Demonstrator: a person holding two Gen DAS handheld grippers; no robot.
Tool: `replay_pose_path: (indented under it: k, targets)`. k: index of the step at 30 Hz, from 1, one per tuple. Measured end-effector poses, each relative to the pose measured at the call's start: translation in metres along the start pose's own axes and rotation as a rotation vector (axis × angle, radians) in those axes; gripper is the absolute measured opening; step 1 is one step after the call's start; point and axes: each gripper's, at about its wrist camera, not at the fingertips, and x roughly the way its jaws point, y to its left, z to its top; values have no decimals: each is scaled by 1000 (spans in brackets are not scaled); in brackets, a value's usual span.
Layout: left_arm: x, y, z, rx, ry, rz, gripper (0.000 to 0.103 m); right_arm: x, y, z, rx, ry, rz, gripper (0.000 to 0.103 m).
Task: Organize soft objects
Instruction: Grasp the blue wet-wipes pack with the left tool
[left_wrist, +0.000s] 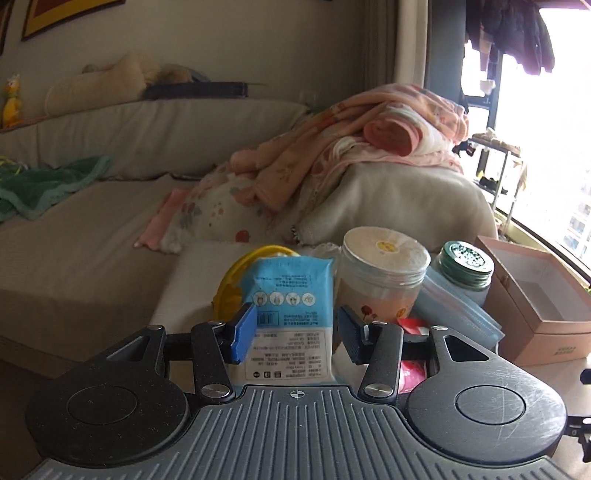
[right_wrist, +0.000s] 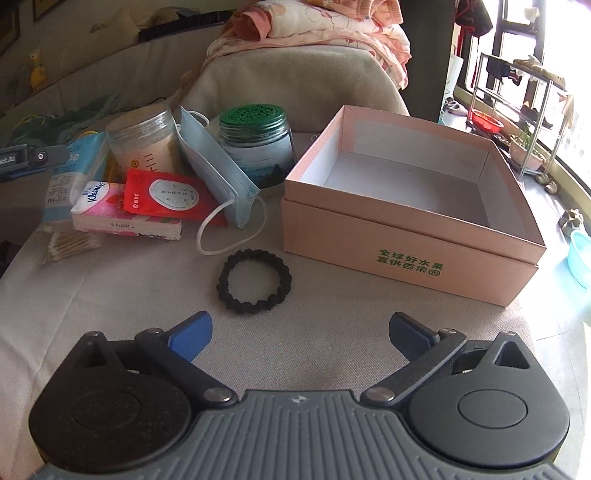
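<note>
- Your left gripper (left_wrist: 293, 332) grasps the blue wipes pack (left_wrist: 291, 295), its blue pads pressed on both sides of the pack, which stands upright and lifted in front of the clutter.
- Your right gripper (right_wrist: 300, 334) is released, jaws spread wide with nothing between them, hovering over bare cloth near the black beaded bracelet (right_wrist: 254, 281).
- Just behind the pack in the left wrist view sit a yellow ring-shaped item (left_wrist: 236, 280), a clear jar with a pale lid (left_wrist: 382, 273) and a green-lidded jar (left_wrist: 467, 267), with blue face masks (left_wrist: 461, 310) leaning between the jars.
- On the left of the right wrist view lie a Kleenex tissue pack (right_wrist: 122, 214), a red sachet (right_wrist: 166, 199) on top of it, and a bag of cotton swabs (right_wrist: 70, 245) nearer.
- The open pink cardboard box (right_wrist: 413, 236) stands to the right, empty.
- Everything rests on a beige cloth-covered surface (right_wrist: 314, 314).
- Beyond it you see a beige sofa (left_wrist: 110, 206), a heap of pink blankets (left_wrist: 369, 140) on its arm, a green blanket (left_wrist: 44, 184) at far left, and a bright window (left_wrist: 546, 147) on the right.
</note>
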Motion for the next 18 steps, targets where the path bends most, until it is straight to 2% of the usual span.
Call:
replay_pose_path:
  k: [2, 4, 6, 8, 11, 14, 16, 18]
  targets:
    - [13, -2, -3, 69, -16, 49, 54, -6, 10, 3, -25, -47, 27, 102]
    - [23, -1, -1, 122, -11, 94, 69, -12, 16, 3, -40, -96, 43, 103]
    - [35, 6, 0, 101, 21, 101, 78, -18, 23, 2, -66, -135, 49, 103]
    - [42, 13, 0, 98, 40, 125, 83, -19, 30, 3, -114, -119, 67, 103]
    - [41, 26, -1, 35, 73, 71, 79, -17, 36, 2, -147, -96, 81, 102]
    - [22, 36, -6, -7, 37, -4, 70, -15, 39, 1, -172, -88, 72, 102]
    - [11, 42, -10, -32, 26, -76, 61, -15, 42, 2, -183, -92, 69, 102]
    - [1, 50, -12, -73, 31, -134, 60, -16, 46, 4, -190, -100, 72, 103]
